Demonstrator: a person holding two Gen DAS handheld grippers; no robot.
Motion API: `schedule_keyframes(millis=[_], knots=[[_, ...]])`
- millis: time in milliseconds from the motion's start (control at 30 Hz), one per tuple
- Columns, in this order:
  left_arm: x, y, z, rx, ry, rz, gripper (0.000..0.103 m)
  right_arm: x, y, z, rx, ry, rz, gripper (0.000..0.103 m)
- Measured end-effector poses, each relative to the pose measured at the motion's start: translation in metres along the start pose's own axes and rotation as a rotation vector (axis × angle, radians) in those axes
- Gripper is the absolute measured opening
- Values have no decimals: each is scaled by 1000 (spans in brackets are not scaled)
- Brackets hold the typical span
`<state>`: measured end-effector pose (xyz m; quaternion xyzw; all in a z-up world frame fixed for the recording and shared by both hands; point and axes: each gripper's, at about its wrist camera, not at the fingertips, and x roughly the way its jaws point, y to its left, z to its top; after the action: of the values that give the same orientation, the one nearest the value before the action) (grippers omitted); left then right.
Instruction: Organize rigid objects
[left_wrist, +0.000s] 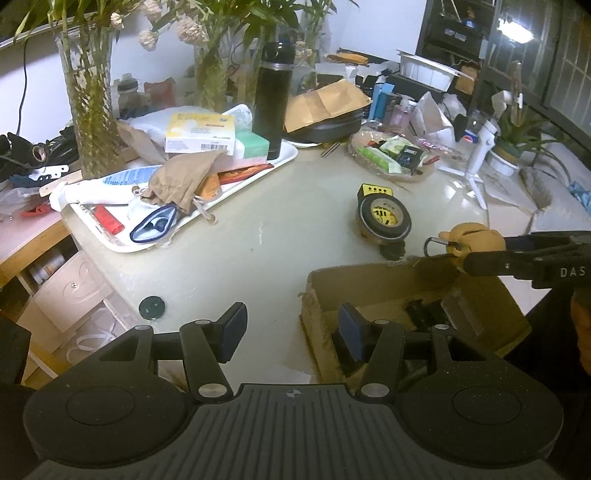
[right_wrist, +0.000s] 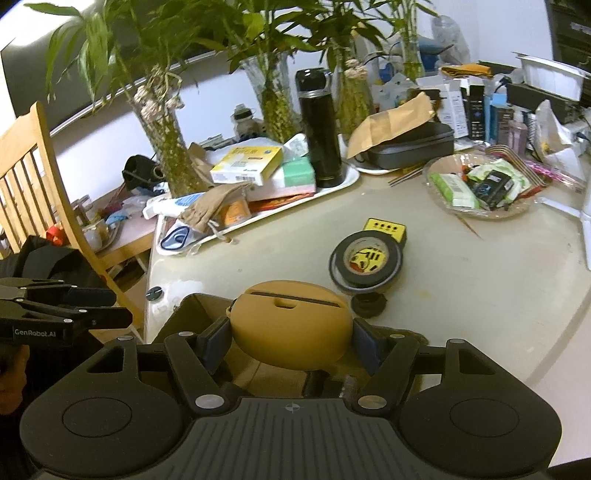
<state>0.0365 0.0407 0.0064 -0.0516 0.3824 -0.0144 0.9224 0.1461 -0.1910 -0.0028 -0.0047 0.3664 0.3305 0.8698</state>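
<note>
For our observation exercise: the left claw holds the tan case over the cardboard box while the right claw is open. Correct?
No, the sides are swapped. The right claw holds the tan case over the box; the left claw is open. The right wrist view shows it.

Matte black grippers (left_wrist: 291, 332), blue-padded jaws, silver pivot screws, ribbed grey housing.

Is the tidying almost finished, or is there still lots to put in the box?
Partly done. The cardboard box already has some dark items inside. In hand: the right gripper is clamped on a tan case, held above the box. The left gripper is open and empty. Still out on the table: the tape roll lying on a yellow device, and a small black piece beside them.
</note>
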Motion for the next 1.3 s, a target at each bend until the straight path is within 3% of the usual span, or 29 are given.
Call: schedule_keyframes(millis=[167, 200, 267, 667, 1300], knots=[[-2, 5, -1, -13, 0, 6, 54, 9, 6, 1, -2, 3, 23, 75], [-2, 5, -1, -15, -1, 6, 54, 8, 6, 1, -2, -8, 24, 83], [-2, 4, -2, -15, -2, 7, 54, 5, 4, 1, 5, -21, 25, 89], [6, -16, 4, 27, 2, -18, 54, -7, -17, -10, 35, 0, -34, 103], [15, -31, 6, 68, 12, -27, 54, -12, -30, -17, 56, 5, -87, 103]])
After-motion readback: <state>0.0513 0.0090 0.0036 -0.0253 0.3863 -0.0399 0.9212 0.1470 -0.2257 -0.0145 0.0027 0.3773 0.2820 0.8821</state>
